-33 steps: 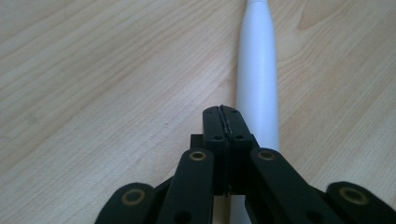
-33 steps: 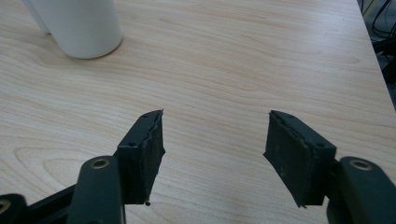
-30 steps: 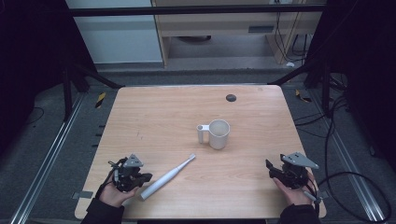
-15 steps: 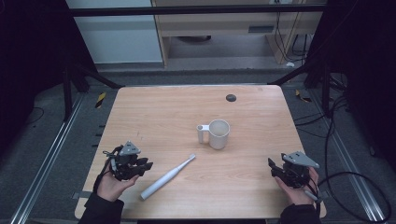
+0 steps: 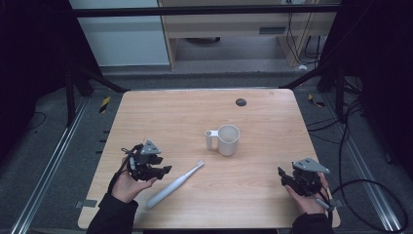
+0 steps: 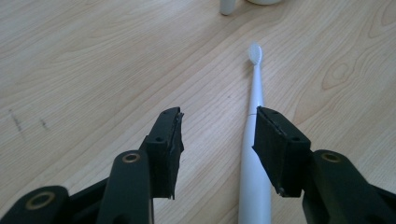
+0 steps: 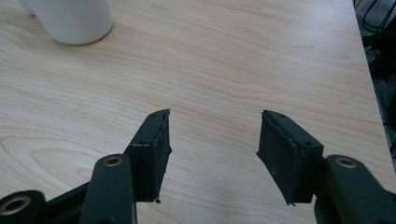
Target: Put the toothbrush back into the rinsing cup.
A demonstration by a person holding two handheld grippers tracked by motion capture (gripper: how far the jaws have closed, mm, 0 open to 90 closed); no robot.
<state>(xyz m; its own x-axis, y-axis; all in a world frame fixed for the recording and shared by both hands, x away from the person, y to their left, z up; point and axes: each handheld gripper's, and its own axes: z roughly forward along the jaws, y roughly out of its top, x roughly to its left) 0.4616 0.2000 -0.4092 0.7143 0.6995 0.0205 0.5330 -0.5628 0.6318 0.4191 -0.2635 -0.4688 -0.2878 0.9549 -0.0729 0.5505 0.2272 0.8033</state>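
Left black two-jaw gripper [image 6: 217,133] had just been opening; I saw its jaws stand wide with nothing between them, above the pale wooden table [image 5: 263,190]. Beside its right jaw lay the slim white electric toothbrush [image 6: 254,116], flat, head toward the white ceramic mug [image 5: 228,140]. My right black two-jaw gripper [image 7: 212,140] hovered, jaws apart, empty.

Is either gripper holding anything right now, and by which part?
Nothing is held. The left gripper has just been opening, with nothing between its jaws; the toothbrush lies on the table beside it. The right gripper is open and holds nothing.
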